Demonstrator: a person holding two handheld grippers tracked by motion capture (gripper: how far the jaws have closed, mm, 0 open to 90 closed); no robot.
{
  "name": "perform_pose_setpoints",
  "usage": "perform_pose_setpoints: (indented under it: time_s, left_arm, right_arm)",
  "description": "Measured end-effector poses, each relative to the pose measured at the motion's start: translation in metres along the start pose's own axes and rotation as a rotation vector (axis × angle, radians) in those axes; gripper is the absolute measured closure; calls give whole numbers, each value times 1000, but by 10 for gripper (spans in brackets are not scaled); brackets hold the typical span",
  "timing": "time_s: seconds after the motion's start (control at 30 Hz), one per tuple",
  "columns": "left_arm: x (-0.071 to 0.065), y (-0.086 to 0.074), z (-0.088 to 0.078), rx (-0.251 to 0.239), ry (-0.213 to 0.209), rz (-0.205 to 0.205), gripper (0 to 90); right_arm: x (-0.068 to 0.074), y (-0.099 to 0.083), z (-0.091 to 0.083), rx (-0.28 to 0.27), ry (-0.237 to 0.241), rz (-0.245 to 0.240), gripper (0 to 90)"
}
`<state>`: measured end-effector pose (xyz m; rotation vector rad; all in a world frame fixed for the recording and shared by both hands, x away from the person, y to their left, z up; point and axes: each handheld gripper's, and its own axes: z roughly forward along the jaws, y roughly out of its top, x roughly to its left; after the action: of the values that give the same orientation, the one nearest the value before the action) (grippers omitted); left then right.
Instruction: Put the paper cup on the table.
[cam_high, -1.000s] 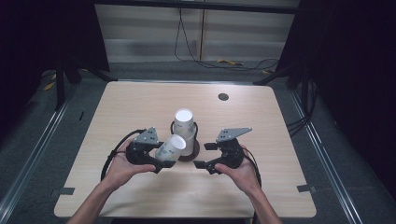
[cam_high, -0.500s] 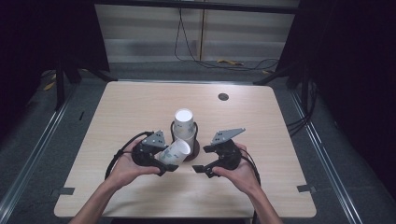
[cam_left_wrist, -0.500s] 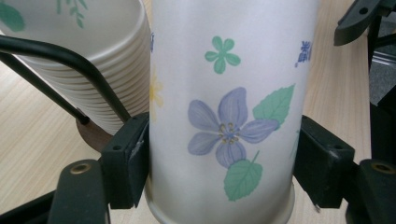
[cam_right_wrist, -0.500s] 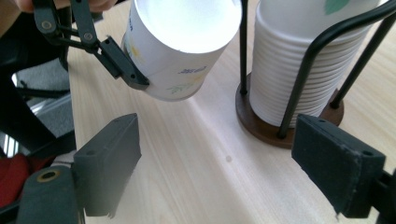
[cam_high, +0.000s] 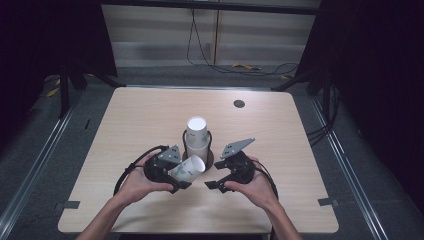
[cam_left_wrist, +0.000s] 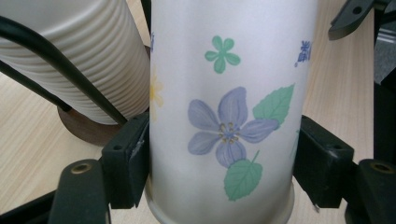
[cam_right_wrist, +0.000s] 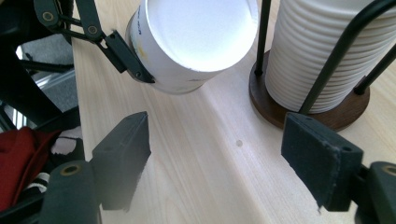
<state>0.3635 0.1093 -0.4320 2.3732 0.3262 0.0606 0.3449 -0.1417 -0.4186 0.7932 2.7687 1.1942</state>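
Cup — flowered paper one — is clamped in the left tongs, lying on its side just in front of the cup rack, base pointing toward the right tongs. Left gripper view shows both pads pressed on the cup wall, so that grip is solid.

What changed: a second ago the cup sat tilted right against the stack in the rack; now it is pulled clear toward the person and lower over the worktop. Reads as one cup separated from the stack — peel-off step looks done. Right tongs hold nothing; their jaws have just been closing from wider and stand part open, bare worktop between them in the right gripper view, cup base just ahead of them. My guess is a handover or a two-sided grip comes next.

Around the rack:
- wire uprights and the round wooden base sit just beside the right tongs' far pad — could snag if that hand goes straight in
- left cable loops on the worktop in front-left of the rack, clear of the cup
- small dark grommet well behind the rack, irrelevant

Paper wall is soft — a harder squeeze will likely dent it.
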Motion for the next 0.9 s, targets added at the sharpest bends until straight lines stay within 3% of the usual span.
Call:
perform_pose_setpoints:
  time_s: [0.3, 0.6, 0.9]
  left_arm:
    - [-6, 1, 8, 45, -4, 37, 288]
    - [-13, 4, 16, 86, -6, 84, 291]
    - [-18, 7, 19, 109, -6, 113, 294]
  right_arm:
    - [3, 0, 7, 56, 7, -28, 136]
    - [5, 1, 10, 92, -6, -38, 161]
    - [4, 2, 11, 119, 22, -24, 189]
